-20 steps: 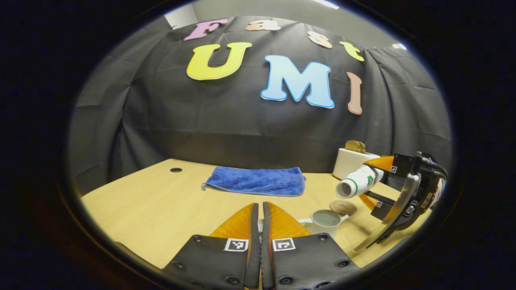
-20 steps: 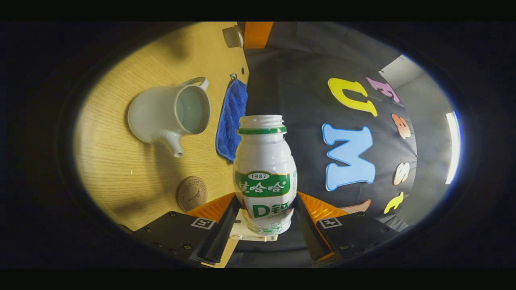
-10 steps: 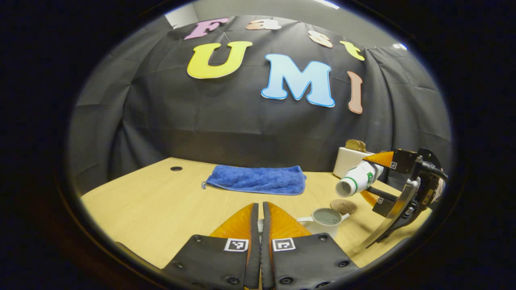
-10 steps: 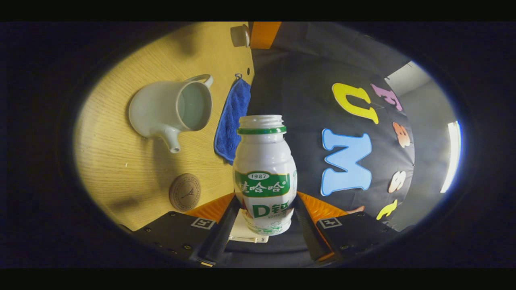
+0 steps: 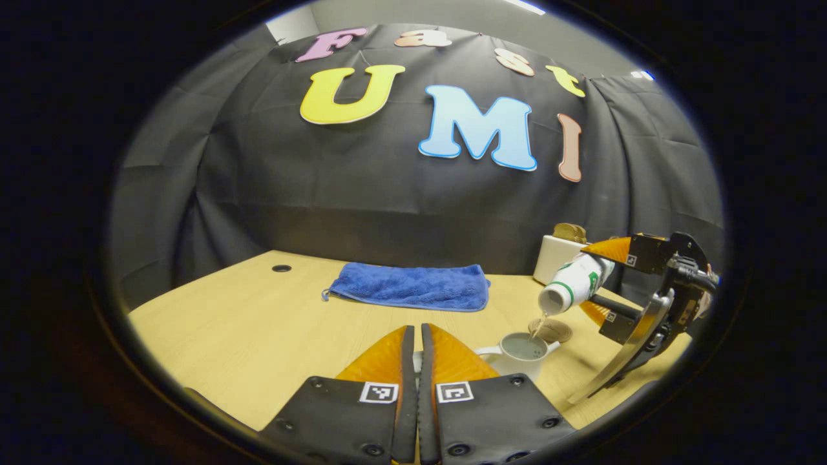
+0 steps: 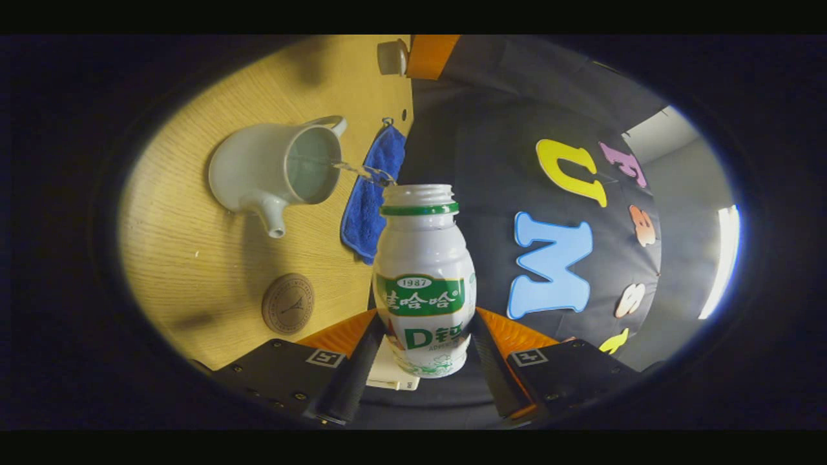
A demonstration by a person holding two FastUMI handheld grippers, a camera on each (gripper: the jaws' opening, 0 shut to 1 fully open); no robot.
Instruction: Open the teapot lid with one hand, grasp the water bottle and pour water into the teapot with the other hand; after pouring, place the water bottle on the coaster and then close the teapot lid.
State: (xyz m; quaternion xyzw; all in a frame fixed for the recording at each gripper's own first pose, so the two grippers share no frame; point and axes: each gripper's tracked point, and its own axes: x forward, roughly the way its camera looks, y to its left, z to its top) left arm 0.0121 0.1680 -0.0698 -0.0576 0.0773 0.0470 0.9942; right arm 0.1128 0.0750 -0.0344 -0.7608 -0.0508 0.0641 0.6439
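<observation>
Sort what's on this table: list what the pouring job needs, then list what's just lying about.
Job:
water bottle, tipped, held in the right gripper
teapot, lid off, water streaming in
coaster
left gripper, fingers closed together

Lying about:
blue towel
white box with a brown thing on top

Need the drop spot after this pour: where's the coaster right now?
In the right gripper view the coaster lies on the table, lower left, below the teapot spout; in the left gripper view it's just behind the teapot.

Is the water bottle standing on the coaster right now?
No, the water bottle is held tilted in the right gripper, pouring a stream into the teapot, while the coaster lies bare.
</observation>
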